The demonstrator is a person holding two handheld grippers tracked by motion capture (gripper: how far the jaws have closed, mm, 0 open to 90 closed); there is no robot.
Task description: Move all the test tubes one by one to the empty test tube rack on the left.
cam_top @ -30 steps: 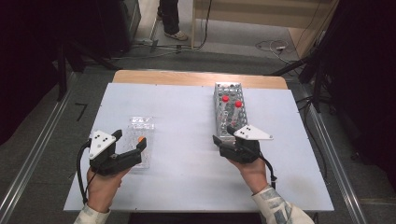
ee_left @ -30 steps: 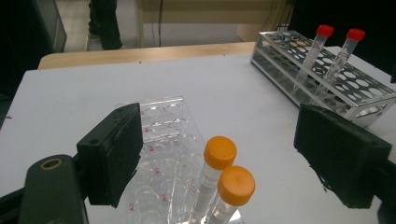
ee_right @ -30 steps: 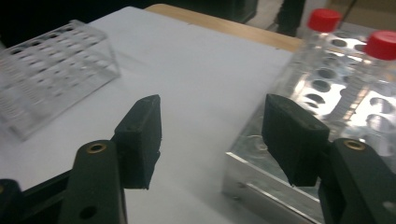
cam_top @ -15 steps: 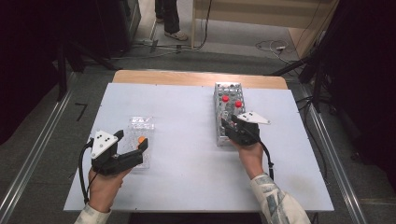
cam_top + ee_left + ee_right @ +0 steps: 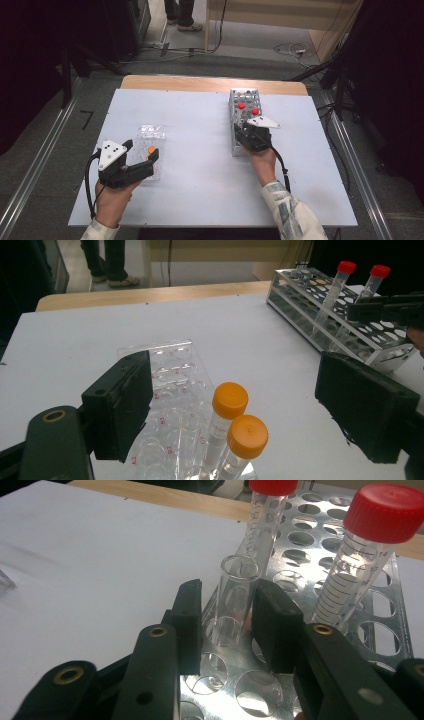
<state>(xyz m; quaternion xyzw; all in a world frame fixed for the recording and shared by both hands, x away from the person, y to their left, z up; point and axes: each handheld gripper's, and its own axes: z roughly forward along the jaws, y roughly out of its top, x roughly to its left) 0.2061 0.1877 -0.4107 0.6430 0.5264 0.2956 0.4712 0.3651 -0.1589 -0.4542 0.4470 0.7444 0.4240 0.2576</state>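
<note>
A metal tube rack (image 5: pixel 245 95) stands at the right of the white table and holds two red-capped tubes (image 5: pixel 241 105). My right gripper (image 5: pixel 246 131) reaches over its near part. In the right gripper view an uncapped clear tube (image 5: pixel 235 600) stands in the rack (image 5: pixel 320 545) between the jaws of that gripper (image 5: pixel 231 592). They have just been closing, and a slim gap shows on each side. My left gripper (image 5: pixel 141 150) stays open over a clear well plate (image 5: pixel 165 370). Two orange-capped tubes (image 5: pixel 227 410) stand between its wide jaws, untouched.
The table's wooden far edge (image 5: pixel 210 84) lies behind the rack. A person's legs (image 5: pixel 182 12) and cables (image 5: pixel 290 50) are on the floor beyond. A bare white surface (image 5: pixel 200 150) lies between the two hands.
My right gripper has moved forward over the rack, and its jaws have narrowed around the clear tube. The left gripper has stayed in place.
</note>
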